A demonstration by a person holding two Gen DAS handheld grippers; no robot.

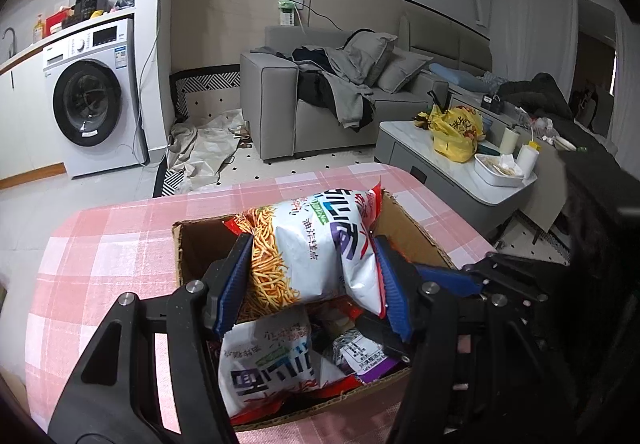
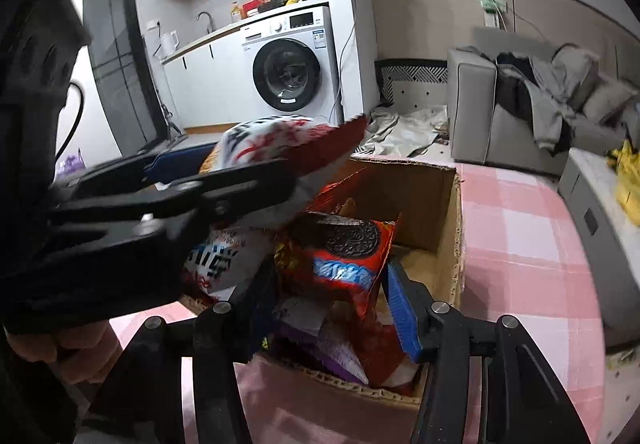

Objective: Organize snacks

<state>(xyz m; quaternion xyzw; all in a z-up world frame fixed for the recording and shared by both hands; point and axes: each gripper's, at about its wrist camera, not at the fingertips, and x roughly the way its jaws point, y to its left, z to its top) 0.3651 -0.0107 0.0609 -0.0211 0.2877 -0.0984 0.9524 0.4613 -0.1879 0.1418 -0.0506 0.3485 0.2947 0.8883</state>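
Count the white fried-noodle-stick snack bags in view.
2. One white noodle-stick bag is clamped in the left hand-held gripper above the cardboard box; a second matching bag lies inside the box. Others may be buried.

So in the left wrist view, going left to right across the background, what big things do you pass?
Washing machine → grey sofa → yellow bag on the coffee table → white tray.
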